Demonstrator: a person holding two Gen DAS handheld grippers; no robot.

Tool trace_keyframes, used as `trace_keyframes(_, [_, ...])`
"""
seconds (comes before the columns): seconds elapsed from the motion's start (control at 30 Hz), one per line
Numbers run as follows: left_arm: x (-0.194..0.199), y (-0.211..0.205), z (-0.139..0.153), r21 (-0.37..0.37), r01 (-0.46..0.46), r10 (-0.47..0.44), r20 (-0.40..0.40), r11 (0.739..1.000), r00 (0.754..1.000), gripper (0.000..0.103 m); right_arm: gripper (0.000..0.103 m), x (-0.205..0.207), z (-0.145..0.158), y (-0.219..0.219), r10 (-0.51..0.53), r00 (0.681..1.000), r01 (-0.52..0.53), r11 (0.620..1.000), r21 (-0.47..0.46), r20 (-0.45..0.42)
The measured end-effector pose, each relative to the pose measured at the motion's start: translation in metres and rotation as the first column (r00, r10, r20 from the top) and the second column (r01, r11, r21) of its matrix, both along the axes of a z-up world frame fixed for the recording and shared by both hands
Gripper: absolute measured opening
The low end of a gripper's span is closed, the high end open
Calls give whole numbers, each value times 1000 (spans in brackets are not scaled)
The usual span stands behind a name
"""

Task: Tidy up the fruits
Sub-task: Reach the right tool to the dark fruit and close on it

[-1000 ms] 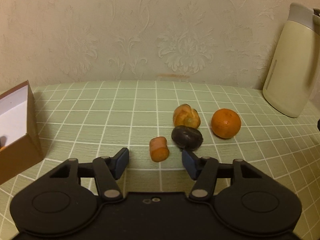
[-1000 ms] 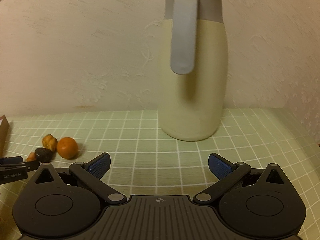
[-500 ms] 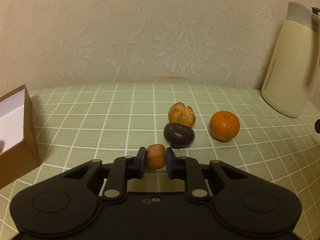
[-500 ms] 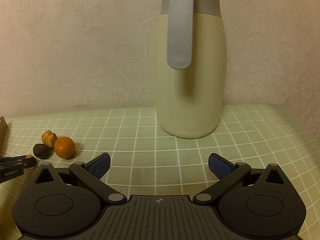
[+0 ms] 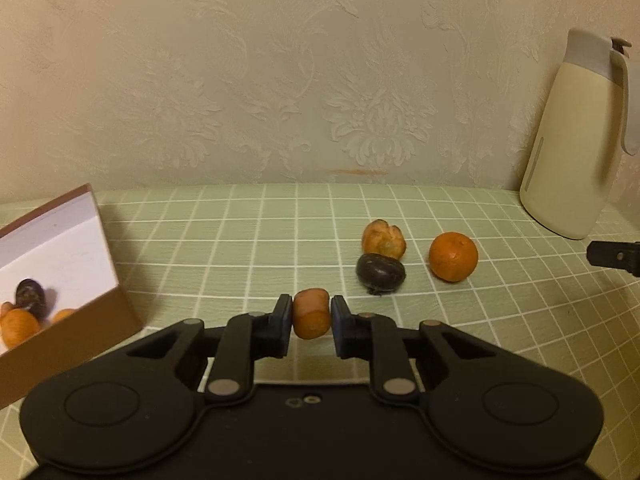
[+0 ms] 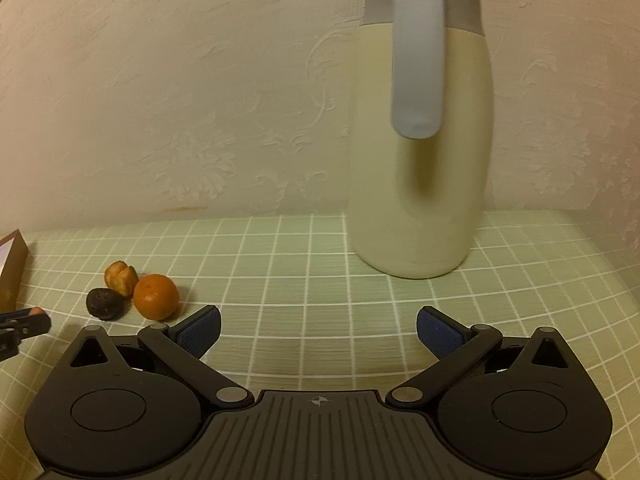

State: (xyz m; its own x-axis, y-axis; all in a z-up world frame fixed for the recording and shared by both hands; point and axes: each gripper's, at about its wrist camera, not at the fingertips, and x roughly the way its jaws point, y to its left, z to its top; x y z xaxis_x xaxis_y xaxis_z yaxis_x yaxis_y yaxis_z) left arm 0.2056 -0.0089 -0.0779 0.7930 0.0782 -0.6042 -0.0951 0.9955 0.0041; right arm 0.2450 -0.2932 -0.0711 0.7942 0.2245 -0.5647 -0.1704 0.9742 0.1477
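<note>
My left gripper (image 5: 311, 322) is shut on a small orange fruit piece (image 5: 311, 317) and holds it above the green checked tablecloth (image 5: 240, 248). Beyond it lie a dark round fruit (image 5: 380, 273), a tan split fruit (image 5: 384, 239) and an orange tangerine (image 5: 453, 256). A brown box (image 5: 72, 320) with a white inside stands at the left and holds several fruits (image 5: 24, 312). My right gripper (image 6: 318, 330) is open and empty over the cloth. The same three fruits show at its left, with the tangerine (image 6: 155, 297) nearest.
A cream thermos jug (image 6: 420, 140) with a grey handle stands against the patterned wall, in front of the right gripper; it also shows at the right in the left wrist view (image 5: 572, 152). The right gripper's tip (image 5: 614, 256) shows at that view's right edge.
My left gripper closed on the orange fruit piece and has lifted it off the cloth, turning a little toward the box. The right gripper stayed open and drifted slightly.
</note>
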Motion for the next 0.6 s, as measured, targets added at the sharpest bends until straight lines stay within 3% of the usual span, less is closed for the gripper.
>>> trace_keyframes(0.3, [-18,14,5,-11,-11,11,1,1000,1000,11,103,5,-2,40,103,995,-102,995,20,-4])
trace_keyframes(0.6, [-26,29,7,-24,-22,22,-1,999,1000,11,103,12,-9,88,181,983,-181,983,-30,15])
